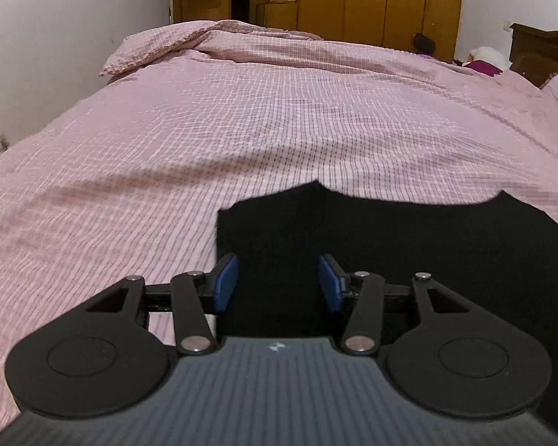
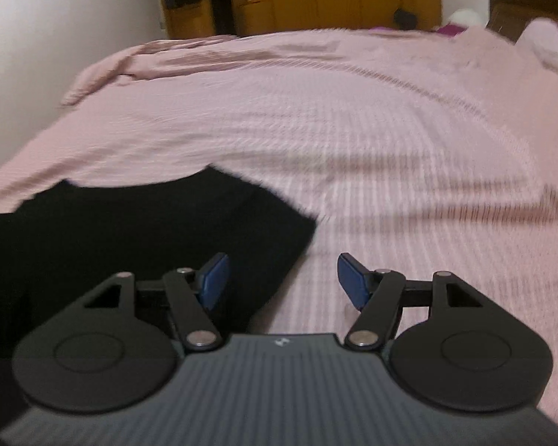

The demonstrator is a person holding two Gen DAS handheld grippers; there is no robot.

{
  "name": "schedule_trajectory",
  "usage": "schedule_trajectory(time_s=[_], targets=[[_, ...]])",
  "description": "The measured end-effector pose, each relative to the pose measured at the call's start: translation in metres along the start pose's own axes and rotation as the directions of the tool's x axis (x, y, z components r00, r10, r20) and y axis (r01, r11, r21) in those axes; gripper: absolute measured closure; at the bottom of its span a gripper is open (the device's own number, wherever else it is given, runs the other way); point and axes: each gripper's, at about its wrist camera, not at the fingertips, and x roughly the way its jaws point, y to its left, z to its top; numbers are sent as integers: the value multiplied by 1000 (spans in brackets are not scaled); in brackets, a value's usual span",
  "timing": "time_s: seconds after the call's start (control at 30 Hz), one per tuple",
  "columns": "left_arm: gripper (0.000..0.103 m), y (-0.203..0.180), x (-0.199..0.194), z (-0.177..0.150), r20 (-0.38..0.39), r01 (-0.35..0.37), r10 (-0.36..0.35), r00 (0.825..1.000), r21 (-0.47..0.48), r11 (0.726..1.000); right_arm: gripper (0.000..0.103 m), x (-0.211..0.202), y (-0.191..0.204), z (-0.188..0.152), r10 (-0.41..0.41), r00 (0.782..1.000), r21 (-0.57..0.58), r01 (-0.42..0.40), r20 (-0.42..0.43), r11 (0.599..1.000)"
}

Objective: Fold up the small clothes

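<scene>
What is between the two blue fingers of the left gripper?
In the left wrist view, only the black garment shows between the open left gripper fingers. Nothing is pinched; the cloth lies on the pink bedspread.

Dim, even indoor light; right wrist view motion-blurred, left sharper, fisheye-bent edges.

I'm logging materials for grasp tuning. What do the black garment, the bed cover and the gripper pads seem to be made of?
Black garment: soft matte fabric, probably knit; no sheen.
Bed cover: thin woven cloth, likely cotton; pink check weave, creases.
Left gripper pads: blue, smooth, probably rubber or foam.
</scene>
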Motion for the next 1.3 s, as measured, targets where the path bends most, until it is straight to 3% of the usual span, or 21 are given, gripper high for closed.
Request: schedule_trajectory(time_s=[0.1, 0.33, 0.4, 0.43, 0.5, 0.63, 0.77, 0.87, 0.93, 1.0, 1.03, 1.13, 1.17, 1.3], targets=[[48, 7, -24, -14, -4, 3, -4, 1000, -20, 1000, 37, -15, 4, -17, 43, 998, 11, -43, -45, 999], [47, 6, -51, -33, -16, 30, -31, 999, -14, 999, 37, -23, 13, -51, 53, 987, -2, -54, -153, 999], [47, 3, -51, -31, -27, 35, -35, 999, -6, 999, 57, -29, 17, -56, 76, 984, -7, -78, -163, 997], [46, 1, -49, -28, -34, 45, -45, 998, -5, 999, 78, -32, 20, -58, 70, 984, -19, -74, -164, 997], [43, -3, -43, -21, -41, 59, -60, 997, -10, 998, 90, -40, 27, -58, 46, 988, -55, -54, -145, 997], [37, -15, -22, -2, -50, 70, -69, 996, 6, 998, 92, -70, 39, -54, 20, 998, -119, -27, -57, 992], [35, -15, 15, 16, -91, -10, 6, 996, -41, 999, 92, -102, 52, -49, 2, 998, -190, 8, 56, 982], [35, -7, 45, 27, -160, -75, 60, 985, -84, 994, 92, -115, 59, -46, -2, 994, -234, 27, 105, 972], [35, -6, 63, 29, -223, -84, 64, 973, -80, 993, 92, -118, 60, -46, -13, 993, -246, 43, 121, 968], [35, -11, 66, 28, -227, -96, 84, 970, -42, 995, 92, -116, 57, -45, -28, 991, -237, 58, 130, 970], [39, -13, 65, 28, -222, -101, 92, 971, -30, 994, 92, -115, 55, -45, -37, 990, -226, 67, 135, 972], [88, -10, 56, 25, -179, -126, 122, 976, -8, 992, 92, -112, 49, -43, -43, 987, -190, 72, 154, 979], [93, -7, 53, 25, -165, -127, 123, 979, -12, 992, 92, -112, 50, -42, -43, 985, -187, 74, 166, 980], [95, 17, 36, 24, -53, -99, 93, 994, -138, 985, 92, -121, 55, -27, -44, 960, -188, 99, 275, 977]])
